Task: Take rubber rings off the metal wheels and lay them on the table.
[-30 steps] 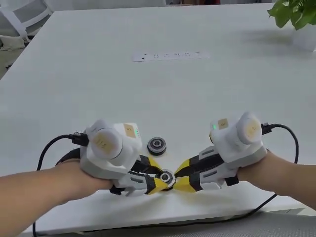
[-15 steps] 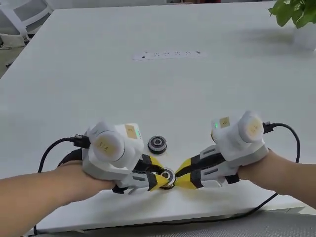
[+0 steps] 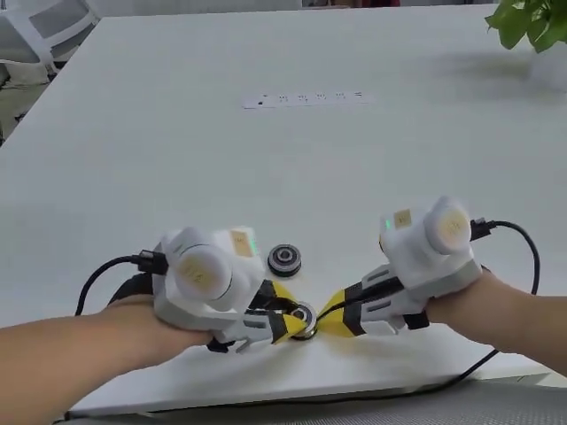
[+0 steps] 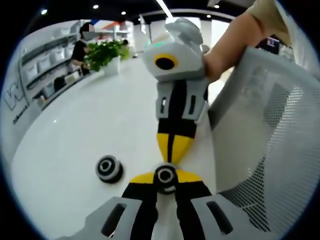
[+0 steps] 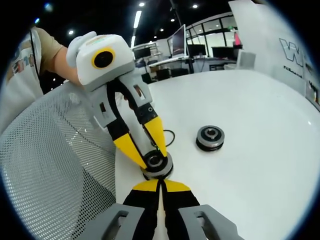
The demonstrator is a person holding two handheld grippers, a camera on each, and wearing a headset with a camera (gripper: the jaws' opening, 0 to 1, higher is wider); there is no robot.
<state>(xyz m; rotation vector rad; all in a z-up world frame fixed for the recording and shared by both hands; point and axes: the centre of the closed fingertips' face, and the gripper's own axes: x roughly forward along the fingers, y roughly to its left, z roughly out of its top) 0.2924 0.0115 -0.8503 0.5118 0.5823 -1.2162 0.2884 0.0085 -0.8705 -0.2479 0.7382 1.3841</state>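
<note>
One wheel [image 3: 301, 317] tight between the left tongs [image 4: 166, 177], closed right tongs [image 5: 161, 184] against its rim.

1 metal wheel [image 3: 284, 258] flat on the table [image 3: 177, 159], black rubber ring [image 3: 273, 258] on; 2nd wheel [image 3: 299, 319] just nearer, clamped

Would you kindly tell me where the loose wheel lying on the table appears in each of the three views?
Head view: loose wheel just below centre.
Left gripper view: loose wheel at lower left.
Right gripper view: loose wheel right of centre.
Shared landmark: the gripped wheel, close beside it in every view.
</note>
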